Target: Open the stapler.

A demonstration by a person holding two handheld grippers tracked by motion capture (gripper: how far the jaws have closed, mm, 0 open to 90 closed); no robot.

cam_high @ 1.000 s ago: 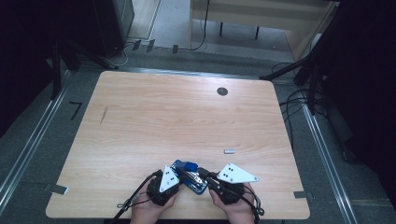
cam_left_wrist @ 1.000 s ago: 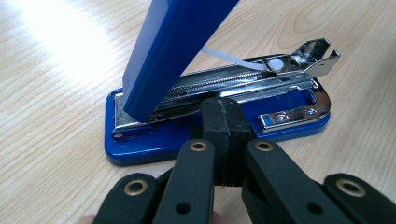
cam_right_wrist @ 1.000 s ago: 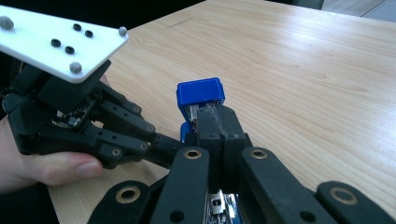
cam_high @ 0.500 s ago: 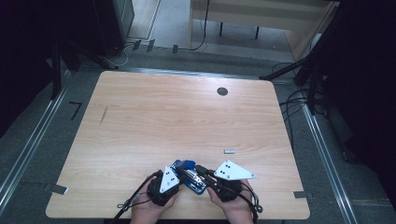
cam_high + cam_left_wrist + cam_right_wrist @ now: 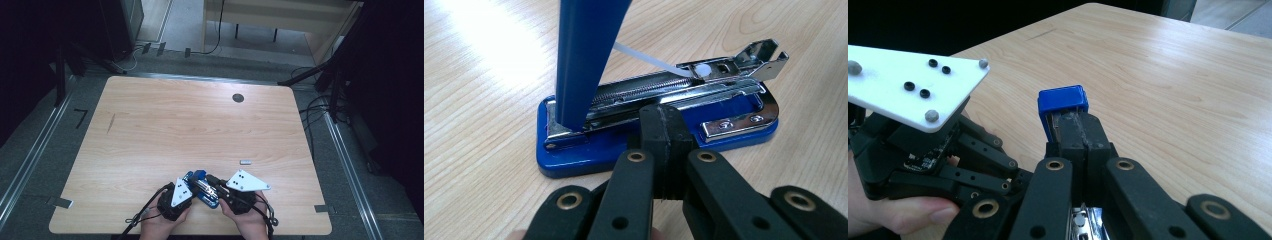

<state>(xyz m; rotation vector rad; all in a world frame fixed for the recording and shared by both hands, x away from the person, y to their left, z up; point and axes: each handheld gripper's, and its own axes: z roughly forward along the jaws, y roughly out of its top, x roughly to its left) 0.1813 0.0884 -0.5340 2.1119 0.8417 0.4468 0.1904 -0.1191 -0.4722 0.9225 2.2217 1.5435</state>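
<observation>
A blue stapler (image 5: 202,185) lies near the table's front edge with its blue lid (image 5: 586,60) swung up off the chrome magazine (image 5: 684,87). My left gripper (image 5: 659,117) is shut, its closed tips resting against the side of the stapler's blue base (image 5: 574,160). My right gripper (image 5: 1082,127) is shut too. Its closed tips sit against the underside of the raised lid's end (image 5: 1063,100), above the magazine. In the high view the left gripper (image 5: 191,192) and right gripper (image 5: 216,190) meet at the stapler from either side.
A small silver strip (image 5: 245,162) lies just beyond the right gripper. A dark round spot (image 5: 238,98) marks the table's far right. A hand (image 5: 903,210) holds the left gripper beside the right one. The wooden table (image 5: 190,130) stretches away ahead.
</observation>
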